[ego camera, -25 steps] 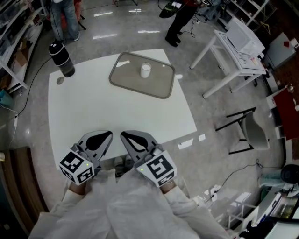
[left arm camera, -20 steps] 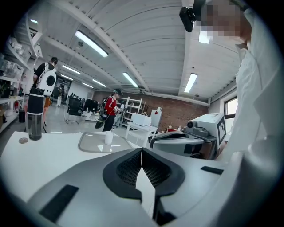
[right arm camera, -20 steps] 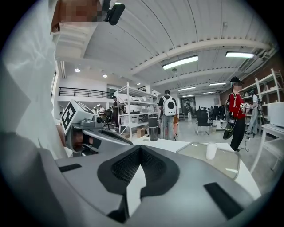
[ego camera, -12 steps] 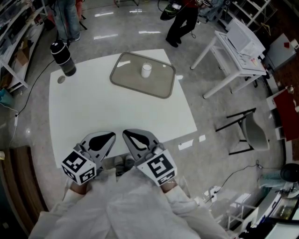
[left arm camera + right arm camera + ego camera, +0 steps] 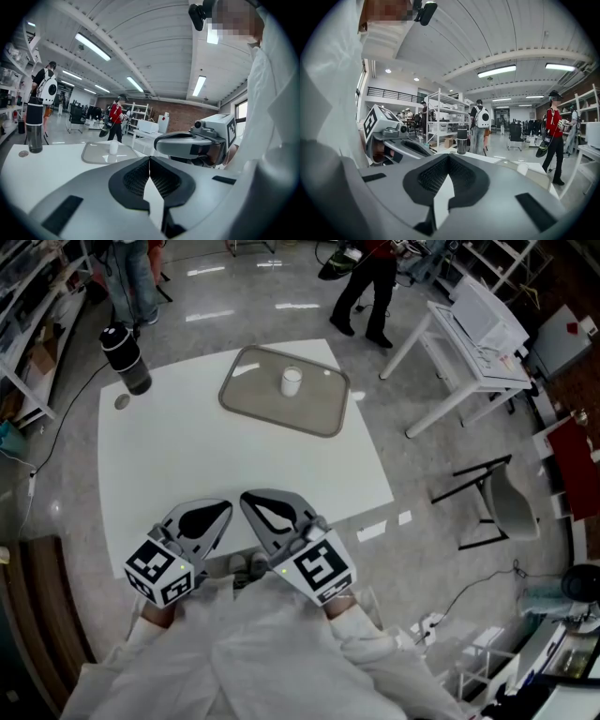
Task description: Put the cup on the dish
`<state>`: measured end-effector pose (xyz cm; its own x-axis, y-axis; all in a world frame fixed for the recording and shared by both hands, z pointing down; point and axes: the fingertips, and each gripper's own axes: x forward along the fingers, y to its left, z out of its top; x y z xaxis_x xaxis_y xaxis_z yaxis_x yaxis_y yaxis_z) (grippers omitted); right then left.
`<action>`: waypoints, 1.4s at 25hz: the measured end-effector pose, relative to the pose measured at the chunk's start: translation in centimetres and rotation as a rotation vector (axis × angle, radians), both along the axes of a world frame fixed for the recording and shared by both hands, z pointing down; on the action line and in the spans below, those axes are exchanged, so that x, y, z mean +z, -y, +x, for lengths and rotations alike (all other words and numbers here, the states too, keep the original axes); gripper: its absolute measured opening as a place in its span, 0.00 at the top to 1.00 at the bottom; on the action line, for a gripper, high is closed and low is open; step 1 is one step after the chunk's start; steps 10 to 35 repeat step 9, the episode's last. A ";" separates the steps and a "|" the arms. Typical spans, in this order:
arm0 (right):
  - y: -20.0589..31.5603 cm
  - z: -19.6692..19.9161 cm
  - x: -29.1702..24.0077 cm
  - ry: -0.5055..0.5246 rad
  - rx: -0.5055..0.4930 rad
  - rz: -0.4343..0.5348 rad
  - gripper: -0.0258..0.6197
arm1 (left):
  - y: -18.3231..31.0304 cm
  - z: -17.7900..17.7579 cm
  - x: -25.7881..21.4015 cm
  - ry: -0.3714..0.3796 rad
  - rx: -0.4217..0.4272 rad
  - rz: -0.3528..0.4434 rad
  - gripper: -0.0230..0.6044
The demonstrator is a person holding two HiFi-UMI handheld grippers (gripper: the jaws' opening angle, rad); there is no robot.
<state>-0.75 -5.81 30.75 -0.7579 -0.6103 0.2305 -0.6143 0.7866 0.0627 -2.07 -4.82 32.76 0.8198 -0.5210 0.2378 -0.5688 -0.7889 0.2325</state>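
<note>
A small white cup [image 5: 292, 381] stands upright on a grey rounded tray-like dish [image 5: 253, 395] at the far side of the white table [image 5: 187, 456]. Both grippers hover side by side over the near table edge, far from the cup. My left gripper [image 5: 223, 507] is shut with nothing in it, and so is my right gripper [image 5: 246, 500]. In the left gripper view the pads [image 5: 140, 176] meet, with the cup [image 5: 113, 147] and dish [image 5: 96, 154] far ahead. The right gripper view shows its jaws closed at the tip [image 5: 448, 158], with the cup [image 5: 522, 169] ahead to the right.
A black bottle [image 5: 125, 359] stands at the table's far left corner, a small round disc [image 5: 120, 401] beside it. A white side table [image 5: 478, 334] and a folded chair [image 5: 492, 498] stand to the right. People walk beyond the table [image 5: 361, 287].
Both grippers have shifted only slightly and stay shut. A person beyond the table has stepped to the right.
</note>
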 end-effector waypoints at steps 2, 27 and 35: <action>0.1 0.2 0.0 -0.009 0.004 0.006 0.94 | 0.2 -0.2 0.0 -0.001 -0.011 0.003 0.95; 0.8 0.9 0.1 -0.012 0.026 -0.007 0.94 | 1.7 -0.6 -0.6 -0.001 -0.027 0.018 0.95; 0.8 0.9 0.1 -0.012 0.026 -0.007 0.94 | 1.7 -0.6 -0.6 -0.001 -0.027 0.018 0.95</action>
